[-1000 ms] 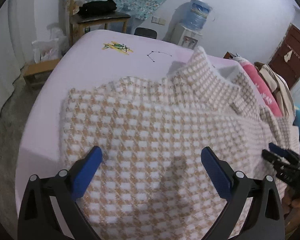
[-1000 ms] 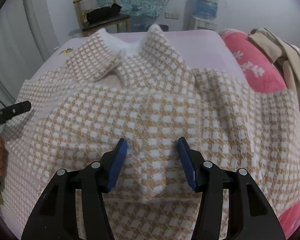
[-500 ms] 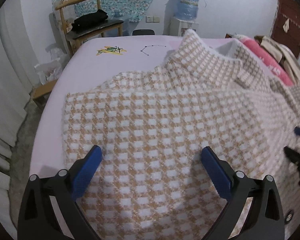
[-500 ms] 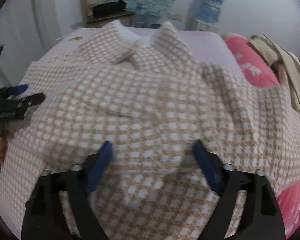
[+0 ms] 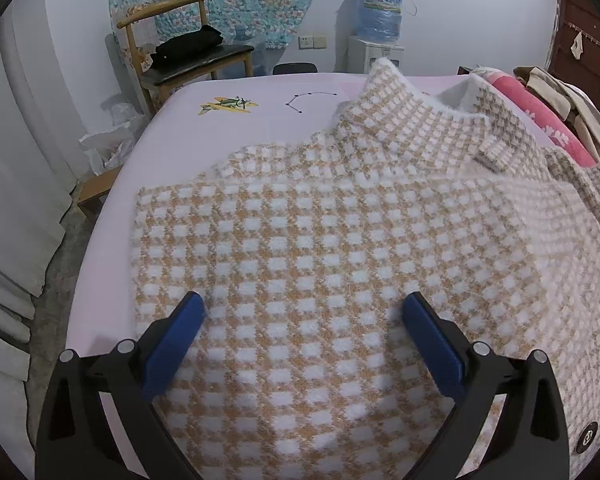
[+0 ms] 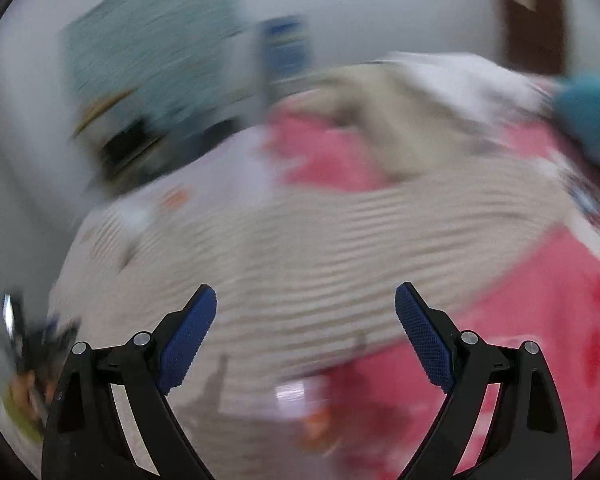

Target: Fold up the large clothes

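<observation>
A large fluffy coat in a tan and white check (image 5: 340,240) lies spread on the pale pink bed (image 5: 228,128), its collar (image 5: 416,112) raised at the far side. My left gripper (image 5: 304,316) hovers open just above the coat's near part, nothing between its blue pads. In the right wrist view the picture is heavily blurred: the same coat (image 6: 320,240) shows as a pale streaked mass, and my right gripper (image 6: 306,308) stands wide open over its edge with nothing held.
A pink quilt (image 6: 540,340) and a heap of beige clothes (image 5: 560,96) lie on the bed's right side. A wooden chair with a black bag (image 5: 188,52) and a water dispenser (image 5: 380,20) stand by the far wall. Floor and curtains (image 5: 16,160) are at left.
The right gripper opened wide, let go of the coat's fold and swung quickly to the right toward the pink quilt. The left gripper stayed open and only rolled a little; the coat now lies flatter.
</observation>
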